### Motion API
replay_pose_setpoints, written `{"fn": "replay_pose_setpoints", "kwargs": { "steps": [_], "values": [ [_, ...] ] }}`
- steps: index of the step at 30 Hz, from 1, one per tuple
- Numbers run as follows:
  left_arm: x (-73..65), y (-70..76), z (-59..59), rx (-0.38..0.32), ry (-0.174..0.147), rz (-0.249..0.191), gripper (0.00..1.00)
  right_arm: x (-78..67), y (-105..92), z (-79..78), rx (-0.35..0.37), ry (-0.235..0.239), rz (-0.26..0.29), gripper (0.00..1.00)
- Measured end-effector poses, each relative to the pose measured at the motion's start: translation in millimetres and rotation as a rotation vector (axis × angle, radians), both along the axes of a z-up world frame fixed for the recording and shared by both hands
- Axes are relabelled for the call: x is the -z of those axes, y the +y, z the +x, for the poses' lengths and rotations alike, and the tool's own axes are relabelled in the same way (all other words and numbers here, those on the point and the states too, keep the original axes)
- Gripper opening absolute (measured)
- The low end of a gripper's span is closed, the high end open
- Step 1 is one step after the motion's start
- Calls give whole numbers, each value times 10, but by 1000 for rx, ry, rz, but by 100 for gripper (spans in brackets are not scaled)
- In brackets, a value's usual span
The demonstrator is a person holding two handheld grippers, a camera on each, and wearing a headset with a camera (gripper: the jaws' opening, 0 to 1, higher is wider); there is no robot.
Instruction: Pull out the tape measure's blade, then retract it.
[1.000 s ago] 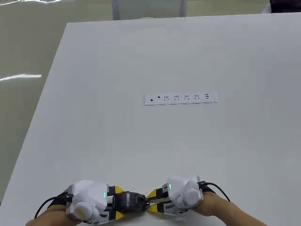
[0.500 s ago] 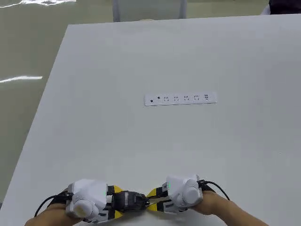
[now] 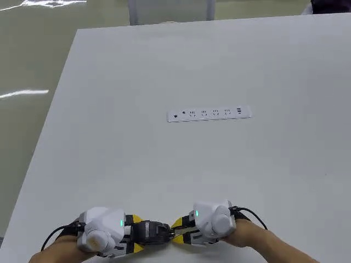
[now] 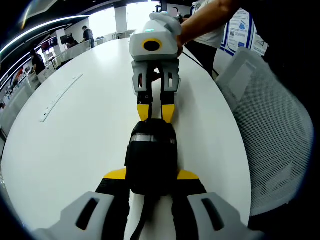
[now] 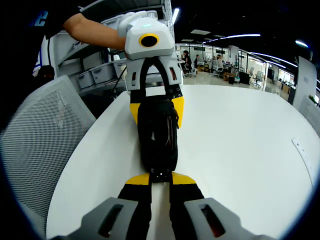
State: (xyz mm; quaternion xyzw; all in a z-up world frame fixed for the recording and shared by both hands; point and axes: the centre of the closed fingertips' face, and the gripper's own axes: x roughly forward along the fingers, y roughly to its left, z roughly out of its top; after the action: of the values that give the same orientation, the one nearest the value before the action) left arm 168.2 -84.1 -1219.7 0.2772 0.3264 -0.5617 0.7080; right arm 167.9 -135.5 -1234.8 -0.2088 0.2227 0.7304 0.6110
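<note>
A black tape measure [image 3: 153, 233] lies low over the white table [image 3: 164, 66] at its near edge. My left gripper [image 3: 137, 234] is shut on its body; in the left gripper view the case [image 4: 152, 155] sits between my yellow-tipped jaws. My right gripper [image 3: 175, 233] faces it from the right and is shut on the blade's end tab [image 5: 160, 175] at the case's [image 5: 157, 132] mouth. No length of blade shows between the case and the right gripper [image 4: 155, 111]. The left gripper [image 5: 156, 117] is seen head-on in the right gripper view.
A white power strip [image 3: 209, 114] lies flat at mid-table, also seen as the power strip [image 4: 60, 97] and the power strip [image 5: 305, 150]. A grey mesh chair [image 4: 270, 125] stands just off the near table edge, the chair [image 5: 35, 135] beside my hands.
</note>
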Motion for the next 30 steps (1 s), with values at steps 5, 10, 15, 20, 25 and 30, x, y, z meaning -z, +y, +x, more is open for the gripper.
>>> {"fn": "replay_pose_setpoints", "kwargs": {
  "steps": [5, 10, 15, 20, 25, 30],
  "values": [
    [0, -3, -1, 0, 1, 0, 28, 6, -14, 2, 1, 2, -1, 10],
    [3, 1, -2, -1, 3, 1, 28, -2, -42, 3, 2, 4, 1, 10],
    [-6, 4, -3, 1, 2, 8, 28, -13, -63, 3, 3, 4, 2, 10],
    [-6, 11, -6, 0, 0, 10, 28, -29, -85, 3, 4, 5, 6, 10],
    [-8, 10, -8, -2, 2, 10, 28, -32, -105, 10, 8, 6, 7, 10],
    [-11, 7, -11, -2, 3, 10, 28, -37, -128, 8, 12, 9, 7, 10]
  ]
}}
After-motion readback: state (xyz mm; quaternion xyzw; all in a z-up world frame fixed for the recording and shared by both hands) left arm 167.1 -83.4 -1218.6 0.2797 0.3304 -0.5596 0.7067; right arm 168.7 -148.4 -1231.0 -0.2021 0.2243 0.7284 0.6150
